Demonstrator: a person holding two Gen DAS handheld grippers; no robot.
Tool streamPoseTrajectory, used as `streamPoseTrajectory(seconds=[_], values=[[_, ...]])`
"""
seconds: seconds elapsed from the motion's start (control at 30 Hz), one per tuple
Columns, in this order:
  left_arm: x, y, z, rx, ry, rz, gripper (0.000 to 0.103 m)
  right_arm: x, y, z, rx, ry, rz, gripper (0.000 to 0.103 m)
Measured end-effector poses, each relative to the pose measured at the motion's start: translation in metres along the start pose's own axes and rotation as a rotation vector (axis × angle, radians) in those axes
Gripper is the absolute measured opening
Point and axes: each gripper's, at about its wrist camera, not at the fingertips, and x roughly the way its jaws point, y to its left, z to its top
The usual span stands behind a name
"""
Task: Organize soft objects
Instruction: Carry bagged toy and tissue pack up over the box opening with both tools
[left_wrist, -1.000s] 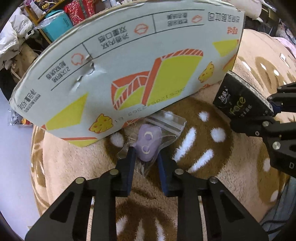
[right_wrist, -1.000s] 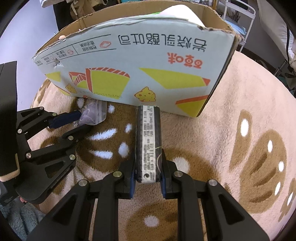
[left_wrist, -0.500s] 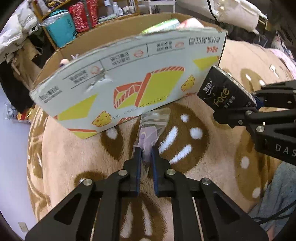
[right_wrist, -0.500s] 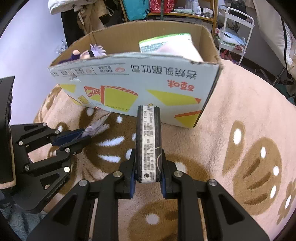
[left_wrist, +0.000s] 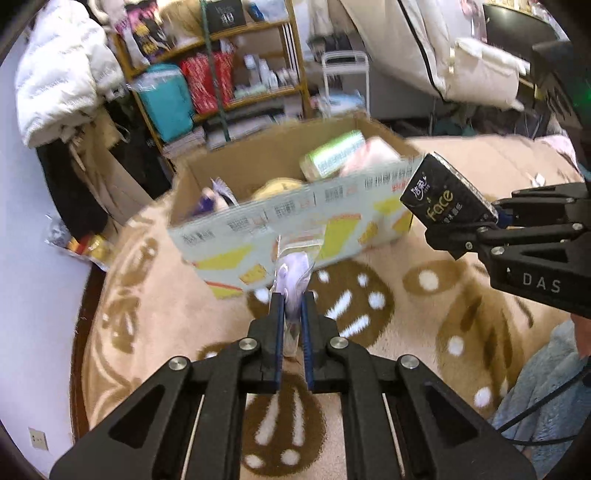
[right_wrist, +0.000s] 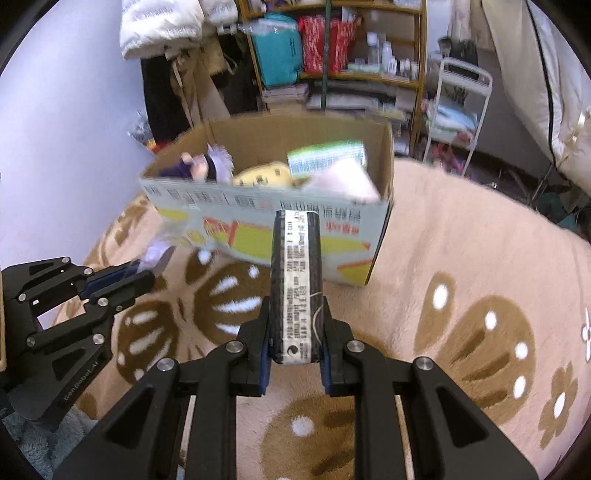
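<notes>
My left gripper (left_wrist: 292, 302) is shut on a clear plastic bag holding a small purple soft toy (left_wrist: 293, 273), lifted off the blanket in front of the cardboard box (left_wrist: 295, 221). In the right wrist view this toy bag (right_wrist: 159, 251) sticks out of the left gripper (right_wrist: 147, 271) at the left. My right gripper (right_wrist: 295, 314) is shut on a black tissue pack (right_wrist: 295, 280), held upright above the blanket before the box (right_wrist: 258, 206). The left wrist view shows that tissue pack (left_wrist: 443, 206) at the right, near the box's corner.
The open box holds a purple-haired doll (right_wrist: 207, 166), a yellow plush (right_wrist: 262, 177), a green pack (right_wrist: 325, 157) and a pink item (right_wrist: 343, 181). A beige blanket (right_wrist: 461, 258) with brown prints lies below. Cluttered shelves (right_wrist: 332, 55) and a white cart (right_wrist: 458, 110) stand behind.
Both grippers have risen with their loads, so the box interior now shows. The left gripper's jaws closed tight on the toy bag and lifted it off the blanket.
</notes>
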Motion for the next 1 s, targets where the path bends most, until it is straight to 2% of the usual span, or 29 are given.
streamPoseTrajectory(seconds=[0.17,0.37,0.5,0.77,0.93,1.0], values=[[-0.026,0.008,0.02,-0.016,-0.106,0.026,0.009,-0.024,0.005,0.012,-0.016,-0.1,-0.002,0.022],[-0.037,0.014,0.037,-0.036,-0.189,0.038,0.009,-0.037,0.007,0.03,-0.026,-0.189,0.004,0.022],[-0.036,0.023,0.047,-0.052,-0.21,0.057,0.009,-0.037,0.005,0.043,-0.033,-0.214,0.018,0.022],[-0.028,0.04,0.077,-0.064,-0.25,0.086,0.01,-0.025,0.013,0.073,-0.121,-0.243,-0.008,0.022],[-0.01,0.046,0.091,-0.068,-0.25,0.088,0.01,-0.007,0.01,0.081,-0.131,-0.221,0.003,0.022],[0.001,0.047,0.094,-0.079,-0.222,0.081,0.01,0.002,0.007,0.083,-0.132,-0.204,0.008,0.022]])
